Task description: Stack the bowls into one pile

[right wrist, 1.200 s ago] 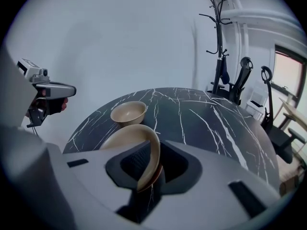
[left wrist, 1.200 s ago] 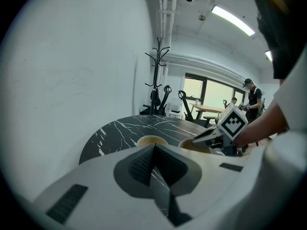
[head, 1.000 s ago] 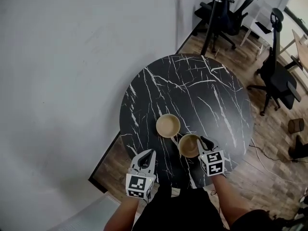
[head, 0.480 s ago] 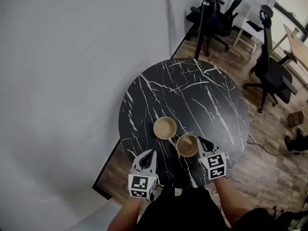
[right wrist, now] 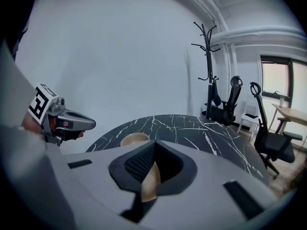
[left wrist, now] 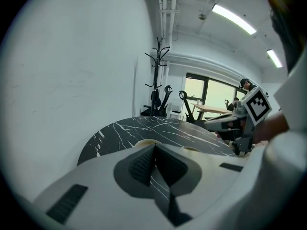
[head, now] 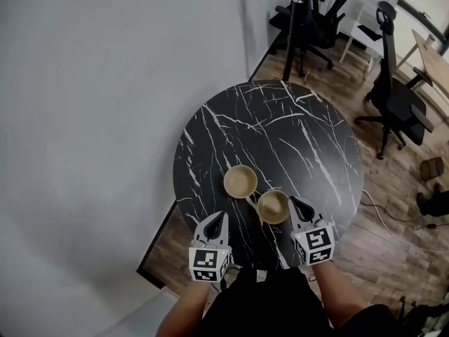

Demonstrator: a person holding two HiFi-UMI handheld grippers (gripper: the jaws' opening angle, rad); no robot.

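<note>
Two tan bowls are over the round black marble table (head: 280, 132). The farther bowl (head: 240, 181) rests on the tabletop, left of centre, and also shows in the right gripper view (right wrist: 134, 138). My right gripper (head: 295, 203) is shut on the right rim of the nearer bowl (head: 273, 206), which it holds just above the table. In the right gripper view that bowl's wall (right wrist: 151, 181) sits pinched between the pads. My left gripper (head: 219, 218) is shut and empty at the table's near left edge, its tips (left wrist: 154, 147) pressed together.
A grey wall runs along the table's left side. A coat stand (head: 295, 27) and black office chairs (head: 393, 97) stand on the wooden floor beyond and to the right. The table's near rim lies just under both grippers.
The right gripper's jaws closed on the nearer bowl's rim and rose a little with it. The left gripper and the farther bowl stayed put.
</note>
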